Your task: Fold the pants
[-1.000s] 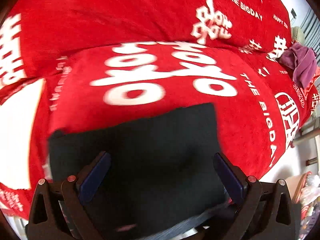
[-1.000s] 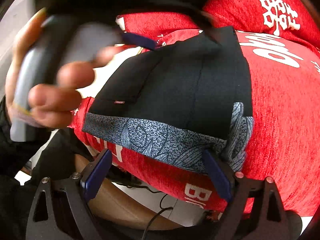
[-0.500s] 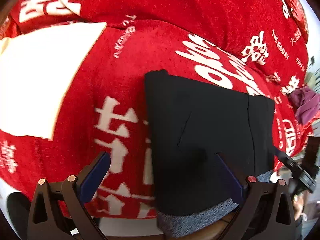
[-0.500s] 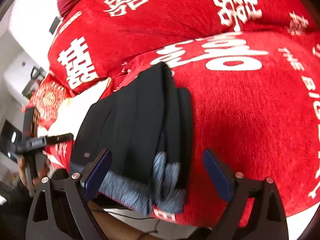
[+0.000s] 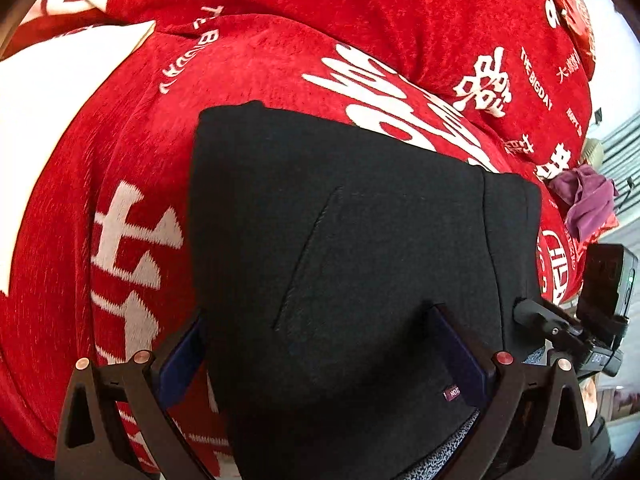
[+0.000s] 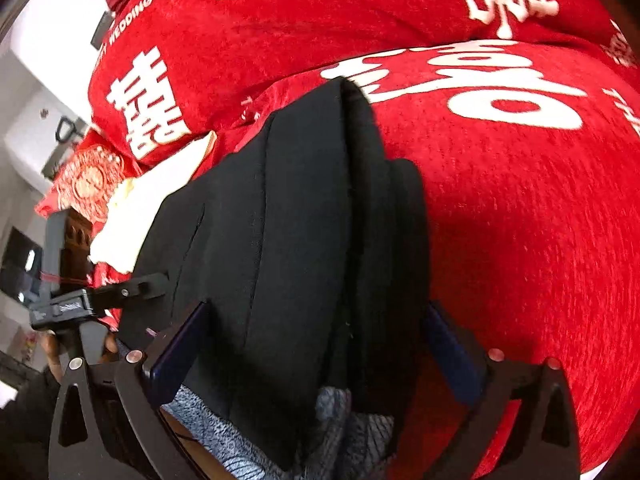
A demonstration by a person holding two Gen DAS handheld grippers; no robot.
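The black pants lie folded into a thick rectangular stack on the red cover, with a grey patterned waistband at the near edge. In the right wrist view the stack shows its layered right side. My left gripper is open, its fingers spread just above the near left part of the stack. My right gripper is open, its fingers straddling the near right end of the stack. Neither holds cloth. Each gripper shows in the other's view: the right one, the left one.
A red cover with white lettering spans the sofa seat and back. A white cushion lies at the left. A purple cloth lies far right near the seat edge. The seat's front edge drops off just below the waistband.
Both grippers have moved in closer over the near end of the folded pants. The left view has shifted right so the stack now sits between its fingers. The pants stay put.
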